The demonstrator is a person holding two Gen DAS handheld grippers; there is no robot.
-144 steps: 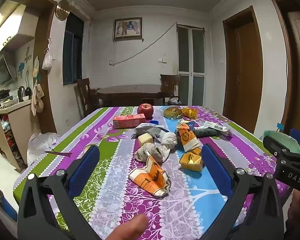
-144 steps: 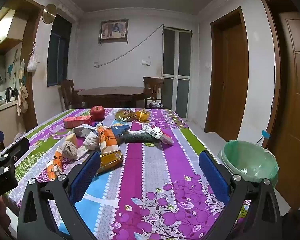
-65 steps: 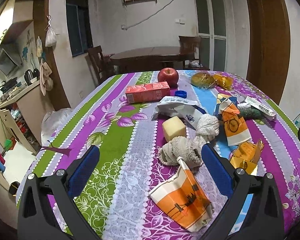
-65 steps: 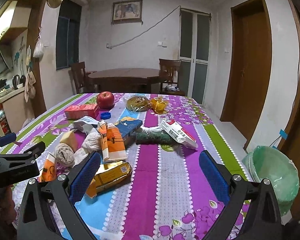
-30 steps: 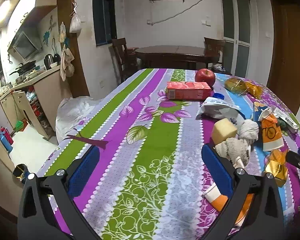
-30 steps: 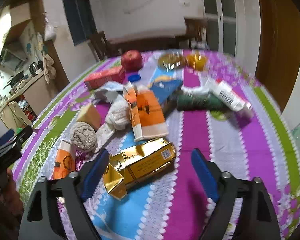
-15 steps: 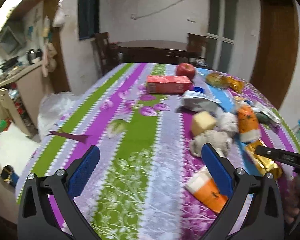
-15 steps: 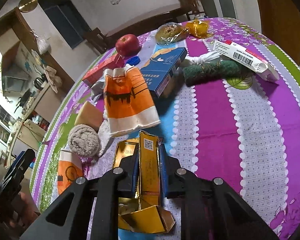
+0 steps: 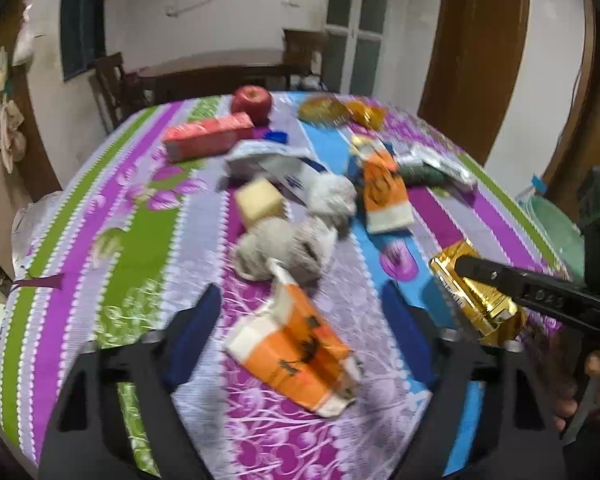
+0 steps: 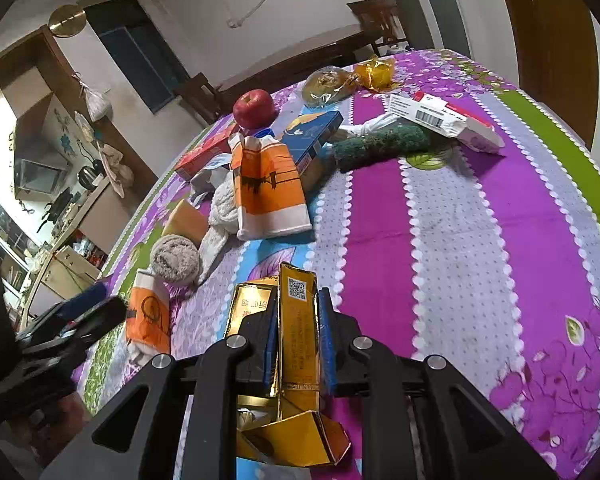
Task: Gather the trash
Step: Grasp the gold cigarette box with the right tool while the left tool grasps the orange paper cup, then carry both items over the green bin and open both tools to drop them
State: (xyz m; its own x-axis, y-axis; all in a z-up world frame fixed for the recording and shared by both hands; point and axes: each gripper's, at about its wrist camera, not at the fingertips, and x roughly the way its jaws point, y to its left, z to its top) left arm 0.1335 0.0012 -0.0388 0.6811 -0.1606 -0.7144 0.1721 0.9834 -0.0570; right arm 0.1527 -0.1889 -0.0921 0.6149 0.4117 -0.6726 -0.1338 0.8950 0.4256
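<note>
My right gripper point(image 10: 298, 340) is shut on a crushed gold carton point(image 10: 296, 320) and holds it above the table; the carton point(image 9: 474, 292) also shows at the right of the left wrist view. My left gripper point(image 9: 300, 320) is open and empty, its blue pads either side of a flattened orange and white carton point(image 9: 296, 354) that lies on the cloth between them. A second orange carton point(image 10: 268, 184) lies further back, beside two grey-white sock balls point(image 9: 292, 248). A green-lined trash bin point(image 9: 556, 228) stands off the table's right edge.
The flowered tablecloth point(image 10: 480, 248) also carries a red apple point(image 10: 254, 108), a red box point(image 9: 208, 136), a blue box point(image 10: 312, 136), a yellow block point(image 9: 258, 202), a green scrubber point(image 10: 380, 146), a white tube box point(image 10: 444, 120) and bagged food point(image 10: 328, 82).
My right gripper came down on the gold carton, shut on it and lifted it off the cloth. My left gripper swung back right and narrowed around the near orange carton.
</note>
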